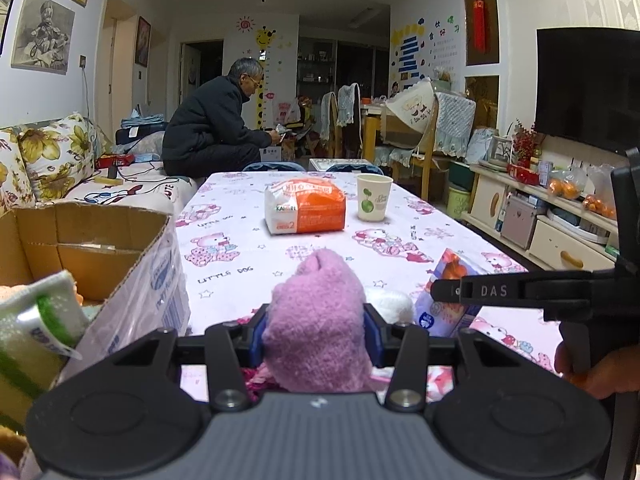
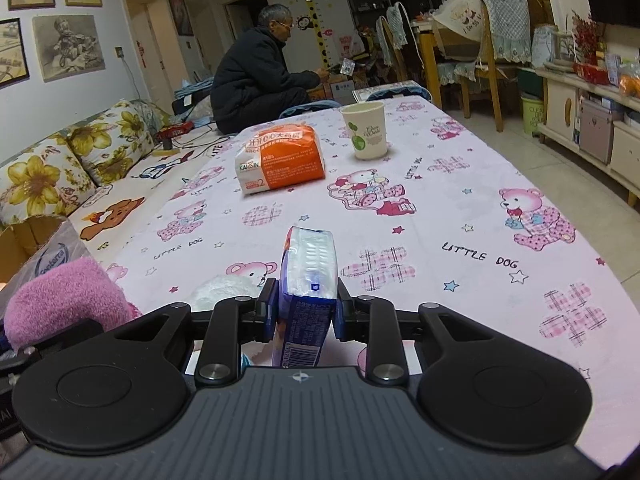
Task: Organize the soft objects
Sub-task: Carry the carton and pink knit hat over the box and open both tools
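Observation:
My left gripper (image 1: 316, 330) is shut on a fluffy pink sock (image 1: 318, 320), held above the table's near edge; the sock also shows in the right wrist view (image 2: 64, 300). My right gripper (image 2: 306, 312) is shut on a blue tissue packet (image 2: 306, 276), held upright just above the table; the packet also shows in the left wrist view (image 1: 448, 292). A white fluffy item (image 1: 390, 302) lies on the table between the two grippers and also shows in the right wrist view (image 2: 224, 290). An open cardboard box (image 1: 100, 240) stands at the left with a green and white cloth (image 1: 32, 320) by it.
An orange and white tissue pack (image 1: 306, 210) and a paper cup (image 1: 374, 198) stand mid-table on the pink bear tablecloth (image 1: 240, 264). A sofa (image 1: 52, 168) runs along the left, where a man (image 1: 216, 128) sits. A TV cabinet (image 1: 560, 216) lines the right.

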Demonstrator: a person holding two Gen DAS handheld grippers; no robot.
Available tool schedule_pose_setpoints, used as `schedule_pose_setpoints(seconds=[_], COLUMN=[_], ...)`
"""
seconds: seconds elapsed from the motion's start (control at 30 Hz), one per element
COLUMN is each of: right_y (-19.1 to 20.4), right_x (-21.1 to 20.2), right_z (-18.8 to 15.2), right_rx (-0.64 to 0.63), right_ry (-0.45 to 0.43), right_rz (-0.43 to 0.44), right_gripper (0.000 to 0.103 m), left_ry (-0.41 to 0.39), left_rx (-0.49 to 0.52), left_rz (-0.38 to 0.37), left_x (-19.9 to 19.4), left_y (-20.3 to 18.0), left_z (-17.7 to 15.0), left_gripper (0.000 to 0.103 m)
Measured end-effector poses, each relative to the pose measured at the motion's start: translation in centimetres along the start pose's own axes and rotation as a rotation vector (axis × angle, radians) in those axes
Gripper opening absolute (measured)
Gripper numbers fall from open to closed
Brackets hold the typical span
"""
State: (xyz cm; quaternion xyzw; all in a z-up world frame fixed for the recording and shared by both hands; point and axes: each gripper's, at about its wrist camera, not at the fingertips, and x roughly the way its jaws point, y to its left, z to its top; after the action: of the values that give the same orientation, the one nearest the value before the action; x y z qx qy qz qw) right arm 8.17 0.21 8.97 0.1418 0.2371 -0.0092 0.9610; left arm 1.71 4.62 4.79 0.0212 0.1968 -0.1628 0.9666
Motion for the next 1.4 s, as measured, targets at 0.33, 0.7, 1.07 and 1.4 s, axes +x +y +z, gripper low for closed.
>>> schedule_pose_setpoints(seconds=[0.33,0.7,1.07,1.4], right_y=[0.4,1.0,2.0,3.3], right_x=[-0.7,-1.4,-2.5,-3.0], right_z=[0.0,0.3,0.7,0.7], right_rx=[-0.036,-0.055,-0.035,-0.054], right_ry=[-0.021,-0.065,-0.113,-0.145], right_rz=[0.011,0.034,0.084,0.144], right_gripper=[0.032,0.032,0.032,0.032], left_ry=[-0.042,-0.113,-0.176,-0.202], left_rx=[0.000,-0.029,-0.065,-0.152], left_rz=[-0.018,-0.011,0.022,0.083], left_x=[-1.3,-3.7,-6.0,-7.4], left_y=[0.2,1.8,3.6,6.7], left_z=[0.3,0.9,1.2,1.0], left_gripper=[0.045,0.045,0.045,0.045])
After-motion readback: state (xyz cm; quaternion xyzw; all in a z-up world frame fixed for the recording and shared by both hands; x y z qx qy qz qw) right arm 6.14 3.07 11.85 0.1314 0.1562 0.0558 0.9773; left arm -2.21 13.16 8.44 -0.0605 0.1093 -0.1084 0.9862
